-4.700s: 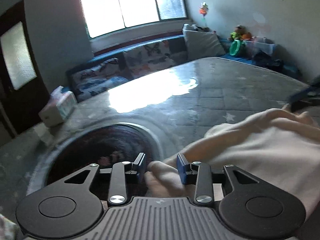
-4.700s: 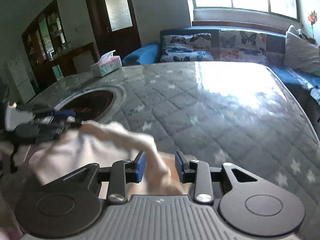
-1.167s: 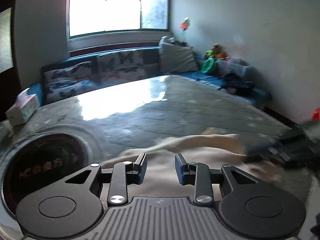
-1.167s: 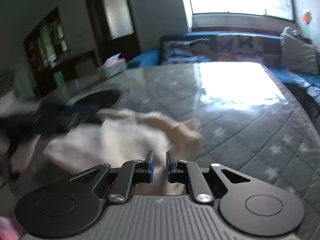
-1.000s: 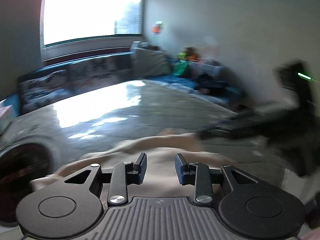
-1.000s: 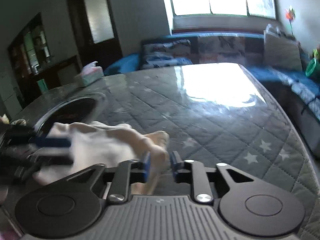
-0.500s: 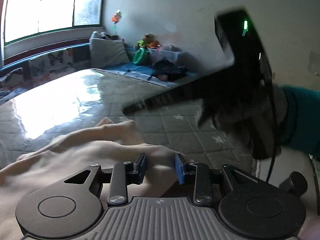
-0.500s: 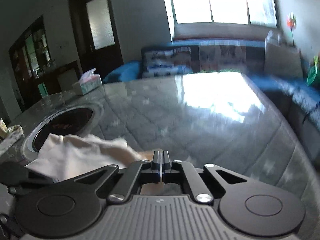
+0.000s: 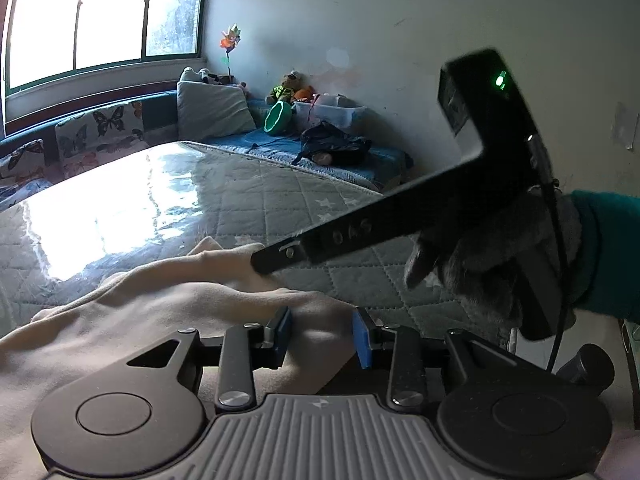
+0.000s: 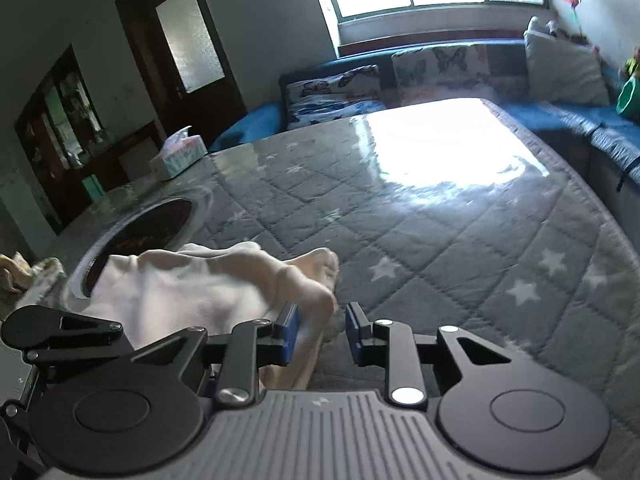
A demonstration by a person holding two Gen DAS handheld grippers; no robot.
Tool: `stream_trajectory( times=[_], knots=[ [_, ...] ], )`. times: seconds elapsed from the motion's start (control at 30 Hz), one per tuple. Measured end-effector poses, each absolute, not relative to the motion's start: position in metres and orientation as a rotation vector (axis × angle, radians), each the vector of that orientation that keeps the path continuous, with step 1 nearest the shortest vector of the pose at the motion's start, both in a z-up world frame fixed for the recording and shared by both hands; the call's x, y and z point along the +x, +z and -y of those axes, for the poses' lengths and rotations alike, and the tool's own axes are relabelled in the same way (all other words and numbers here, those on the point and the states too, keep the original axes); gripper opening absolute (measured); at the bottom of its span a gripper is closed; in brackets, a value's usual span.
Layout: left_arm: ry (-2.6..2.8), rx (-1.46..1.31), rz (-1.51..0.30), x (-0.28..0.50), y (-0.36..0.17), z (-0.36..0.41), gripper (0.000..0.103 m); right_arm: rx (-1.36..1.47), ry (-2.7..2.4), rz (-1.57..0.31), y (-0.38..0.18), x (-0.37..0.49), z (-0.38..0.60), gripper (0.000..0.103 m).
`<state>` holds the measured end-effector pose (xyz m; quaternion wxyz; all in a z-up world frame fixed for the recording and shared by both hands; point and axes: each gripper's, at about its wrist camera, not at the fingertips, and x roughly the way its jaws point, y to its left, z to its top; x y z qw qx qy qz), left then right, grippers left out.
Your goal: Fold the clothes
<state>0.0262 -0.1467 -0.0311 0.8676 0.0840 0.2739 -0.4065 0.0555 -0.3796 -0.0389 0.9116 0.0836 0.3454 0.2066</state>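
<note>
Quilted table (image 10: 460, 240); garment (image 10: 192, 284) between hand-held gripper (image 10: 320, 334).

Right tongs (image 10: 321, 334) opening; left tongs (image 9: 322, 336) seemingly parted.

Garment (image 9: 132, 312) cream/off-white, plain, no print. Bench (image 10: 460, 240) cover grey, quilted diamond stitch w/ white stars; dark round inset (image 10: 156, 228) w/ pale rim. Both claws black w/ blue pads (image 9: 285, 330), grey ribbed body. Glove (image 9: 488, 264) grey, fuzzy; sleeve (image 9: 612, 256) teal. Green LED (image 9: 500, 79) on black handle. Sofa (image 10: 568, 116) blue, cushions (image 10: 332, 92) white w/ butterfly print. Tissue box (image 10: 180, 156) pale w/ teal-pink pattern. Bowl (image 9: 278, 114) green. Pinwheel (image 9: 230, 42) orange/multi. Door (image 10: 184, 52) dark brown
</note>
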Motion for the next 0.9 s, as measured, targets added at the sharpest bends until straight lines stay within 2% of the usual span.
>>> stream_trajectory(
  times=[0.03, 0.33, 0.57, 0.63, 0.9],
  knots=[
    [-0.848, 0.174, -0.575, 0.027, -0.031, 0.146, 0.037, 0.154, 0.428, -0.705, -0.037, 0.056, 0.377, 0.005],
    [-0.896, 0.178, -0.621, 0.031, -0.039, 0.147, 0.038, -0.060, 0.434, -0.545, 0.000, 0.047, 0.349, 0.005],
    [-0.892, 0.160, -0.612, 0.032, -0.040, 0.142, 0.039, -0.023, 0.355, -0.669, -0.040, 0.073, 0.358, 0.005],
    [-0.883, 0.156, -0.593, 0.028, -0.035, 0.138, 0.039, -0.031, 0.349, -0.661, -0.036, 0.072, 0.358, 0.010],
    [-0.700, 0.028, -0.541, 0.016, -0.020, 0.078, 0.039, 0.011, 0.466, -0.587, -0.006, 0.048, 0.347, 0.011]
  ],
)
